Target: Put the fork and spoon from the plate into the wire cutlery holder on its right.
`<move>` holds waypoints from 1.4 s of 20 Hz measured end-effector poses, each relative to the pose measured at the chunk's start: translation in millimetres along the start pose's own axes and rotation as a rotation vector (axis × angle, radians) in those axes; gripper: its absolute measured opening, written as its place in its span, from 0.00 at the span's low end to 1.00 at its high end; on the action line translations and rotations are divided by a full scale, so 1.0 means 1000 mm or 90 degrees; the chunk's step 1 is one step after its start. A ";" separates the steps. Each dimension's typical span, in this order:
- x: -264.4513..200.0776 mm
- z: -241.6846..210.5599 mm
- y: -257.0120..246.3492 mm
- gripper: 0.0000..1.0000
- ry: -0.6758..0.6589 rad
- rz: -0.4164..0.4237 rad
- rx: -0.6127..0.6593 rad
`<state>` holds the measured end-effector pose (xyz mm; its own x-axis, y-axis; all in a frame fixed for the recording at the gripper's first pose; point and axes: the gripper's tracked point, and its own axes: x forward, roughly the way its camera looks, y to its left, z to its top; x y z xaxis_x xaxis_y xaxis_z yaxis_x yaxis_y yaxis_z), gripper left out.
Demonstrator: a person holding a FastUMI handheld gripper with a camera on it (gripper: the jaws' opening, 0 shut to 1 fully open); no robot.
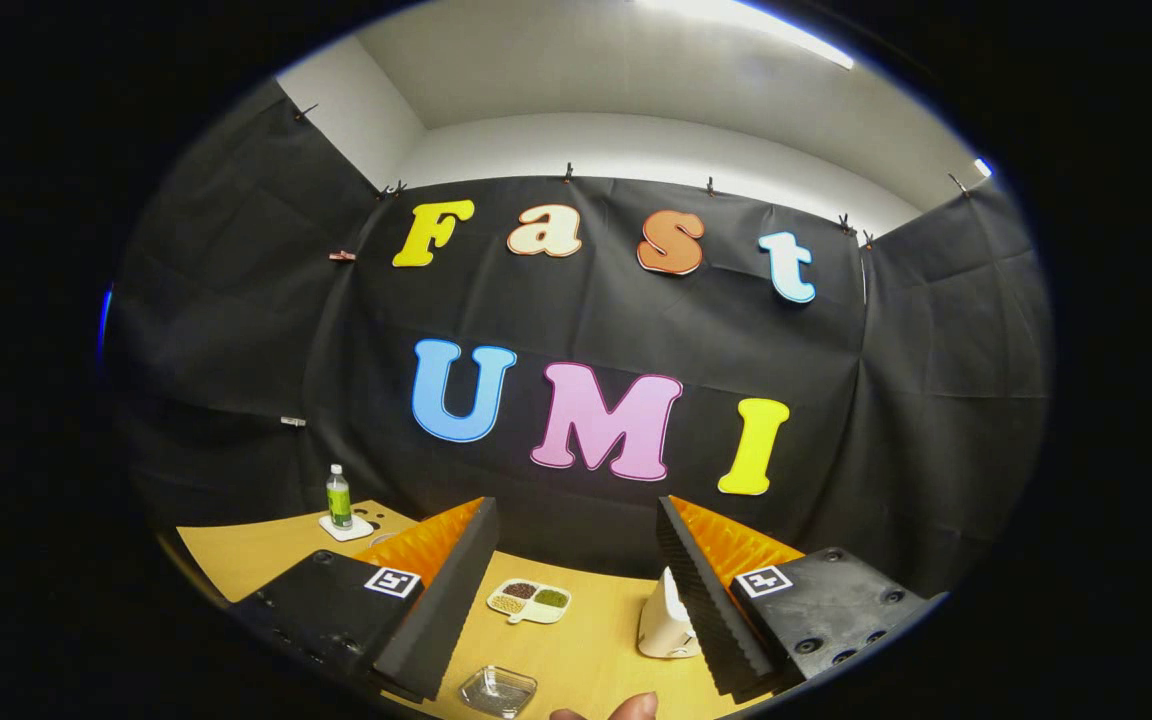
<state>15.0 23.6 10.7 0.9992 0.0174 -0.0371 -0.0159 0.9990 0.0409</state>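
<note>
- White appliance [664, 622]: right side hidden behind the right finger [711, 600].
- Clear container [498, 691]: near edge cut off.
- Fingertip [634, 708] of a person: remainder cut off.
- Divided dish [530, 601]: contents too small to identify.

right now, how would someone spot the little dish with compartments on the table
Start at the wooden table and look between the open fingers of the hand-held gripper. Beyond them lies a white divided dish, its sections filled with dark red, green and pale bits. The clear empty container nearer the fingers and the white appliance beside it have no such compartments.
</note>
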 end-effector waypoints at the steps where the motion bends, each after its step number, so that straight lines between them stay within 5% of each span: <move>1: 0.000 -0.003 0.009 0.98 0.011 0.005 0.001; 8: 0.008 -0.053 0.122 0.98 0.209 0.101 0.047; 13: 0.003 -0.131 0.217 0.98 0.444 0.145 0.106; 19: 0.003 -0.243 0.300 0.95 0.627 0.158 0.119; 22: 0.001 -0.297 0.322 0.74 0.702 0.138 0.124; 26: 0.009 -0.355 0.347 0.75 0.771 0.107 0.141; 28: 0.011 -0.371 0.353 0.63 0.795 0.085 0.143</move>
<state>6.8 391.4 -346.2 0.2735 0.2647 -0.9247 0.0152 0.9601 0.2793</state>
